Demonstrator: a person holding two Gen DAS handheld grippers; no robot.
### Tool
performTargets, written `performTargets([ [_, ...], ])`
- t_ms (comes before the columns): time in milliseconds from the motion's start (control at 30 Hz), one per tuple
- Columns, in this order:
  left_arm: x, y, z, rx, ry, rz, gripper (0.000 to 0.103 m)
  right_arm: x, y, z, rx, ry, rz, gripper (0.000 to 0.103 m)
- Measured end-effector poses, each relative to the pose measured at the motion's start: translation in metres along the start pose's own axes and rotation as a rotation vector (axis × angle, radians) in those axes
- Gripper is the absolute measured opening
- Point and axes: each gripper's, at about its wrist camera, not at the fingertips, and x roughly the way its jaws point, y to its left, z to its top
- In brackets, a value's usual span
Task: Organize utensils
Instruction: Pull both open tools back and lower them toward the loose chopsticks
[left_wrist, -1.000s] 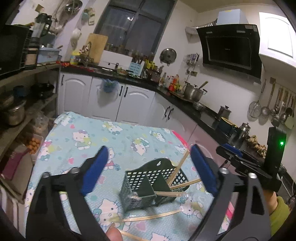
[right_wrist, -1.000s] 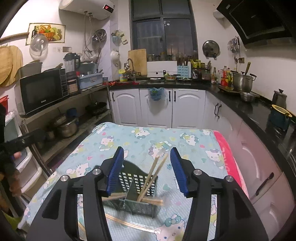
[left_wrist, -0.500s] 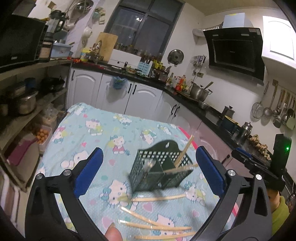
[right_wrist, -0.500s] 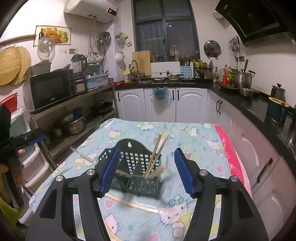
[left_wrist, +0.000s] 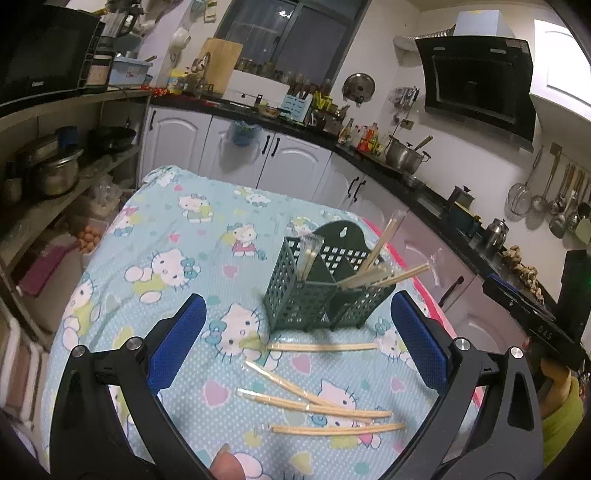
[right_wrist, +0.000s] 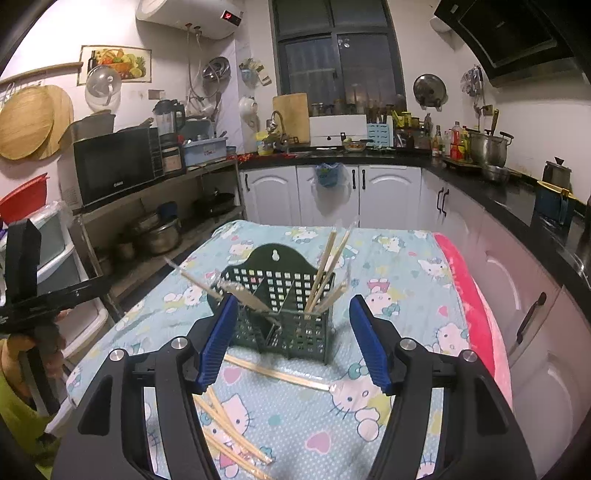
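A dark green slotted utensil holder (left_wrist: 325, 284) stands upright on the Hello Kitty tablecloth (left_wrist: 177, 236); it also shows in the right wrist view (right_wrist: 280, 314). Several wrapped chopsticks stick out of its compartments (right_wrist: 325, 269). Several wrapped chopsticks (left_wrist: 314, 406) lie loose on the cloth in front of it, and one (right_wrist: 275, 373) lies just below it. My left gripper (left_wrist: 295, 343) is open and empty, above the loose chopsticks. My right gripper (right_wrist: 291, 339) is open and empty, its jaws either side of the holder's base.
The table's right edge has a pink border (right_wrist: 476, 306), with white cabinets (right_wrist: 369, 192) and a black counter beyond. A shelf with pots (right_wrist: 159, 232) and a microwave (right_wrist: 114, 162) stands to the left. The other hand-held gripper shows at each view's edge (left_wrist: 535, 325).
Both grippers pulled back and up from the holder. The holder went from tilted to standing upright on the cloth, and more loose chopsticks came into view in front of it.
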Motion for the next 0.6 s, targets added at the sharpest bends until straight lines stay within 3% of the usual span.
performTargets([
  [600,0.017,0.000,-0.042,-0.014,0.105,-0.013,0.092,0.005,-0.003,-0.044,0.008,0.097,-0.020,0.062],
])
